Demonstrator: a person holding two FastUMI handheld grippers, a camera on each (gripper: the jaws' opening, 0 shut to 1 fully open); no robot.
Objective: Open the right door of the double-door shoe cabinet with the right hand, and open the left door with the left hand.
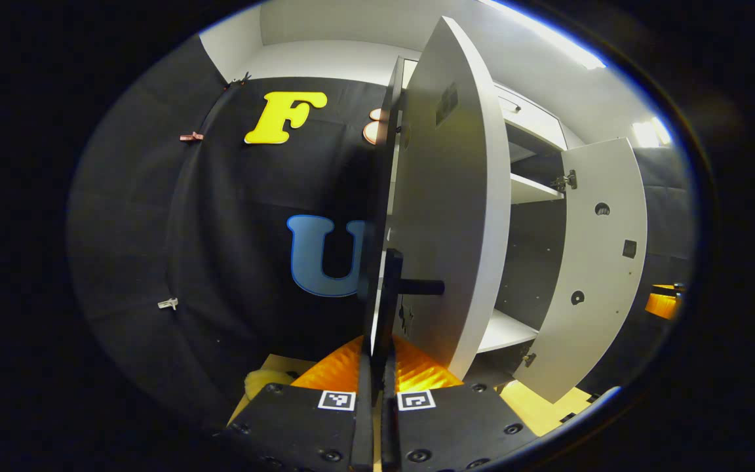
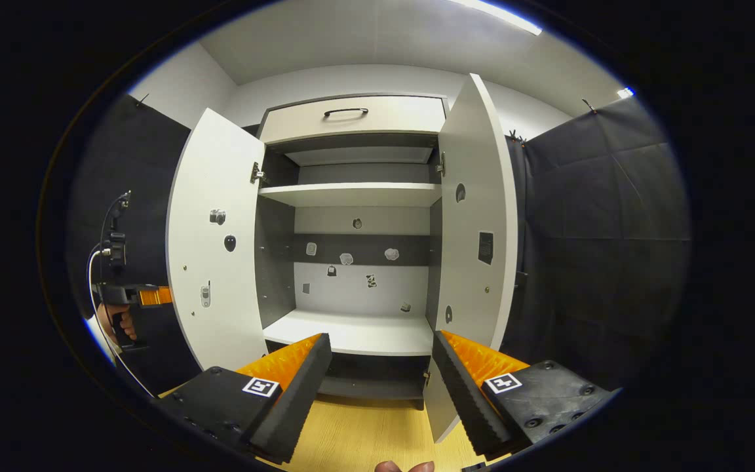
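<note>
Left tongs (image 1: 377, 367) were pinched on the left door's (image 1: 449, 196) black handle (image 1: 392, 288), that door swung wide; right tongs (image 2: 381, 387) stood parted and empty before the shoe cabinet (image 2: 351, 262); right door (image 2: 476, 216) open too; task looked nearly finished.

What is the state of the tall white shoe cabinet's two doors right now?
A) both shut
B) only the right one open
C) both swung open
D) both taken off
C: in the right gripper view the white left door and white right door both stand swung outward on their hinges, leaving the shelves of the white shoe cabinet exposed between them.
</note>
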